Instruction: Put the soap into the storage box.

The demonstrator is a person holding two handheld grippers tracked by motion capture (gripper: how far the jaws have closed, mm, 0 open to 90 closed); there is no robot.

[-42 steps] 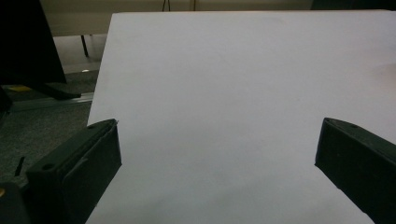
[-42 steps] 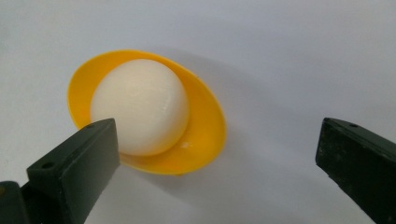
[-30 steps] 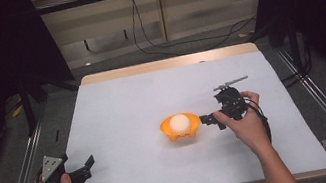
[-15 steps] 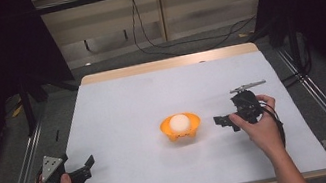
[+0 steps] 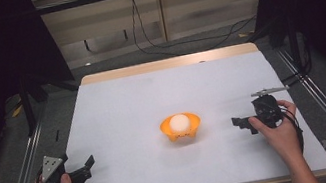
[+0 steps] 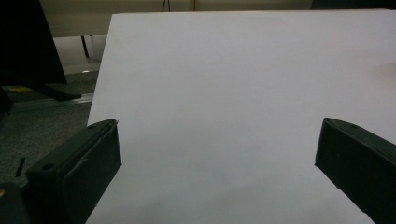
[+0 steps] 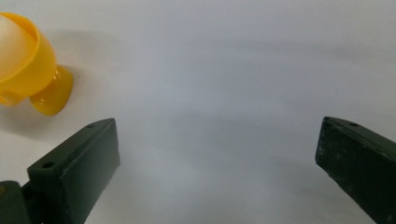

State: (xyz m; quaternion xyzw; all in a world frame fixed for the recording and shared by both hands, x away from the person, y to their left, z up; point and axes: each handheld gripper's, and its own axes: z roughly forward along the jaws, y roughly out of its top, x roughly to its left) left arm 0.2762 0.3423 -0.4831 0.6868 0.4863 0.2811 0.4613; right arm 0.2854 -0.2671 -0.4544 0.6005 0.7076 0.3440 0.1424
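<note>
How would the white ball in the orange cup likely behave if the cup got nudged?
The white ball sits loose and uncovered in the orange cup, so it would probably wobble or roll out. The cup stands on small feet and looks like light plastic, so it may slide or tip easily.

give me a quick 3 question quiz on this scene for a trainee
1. True or false: the white ball sits inside the orange cup.
2. Which gripper is nearer the orange cup? A) left gripper B) right gripper C) both equally near
3. Fill in: the jaws of both grippers stand ____, with nothing between them.

Key
1. True. The ball rests in the cup near the middle of the white table.
2. B. The right gripper is just to the cup's right, apart from it; the left one is at the table's near left corner.
3. Open.
</note>
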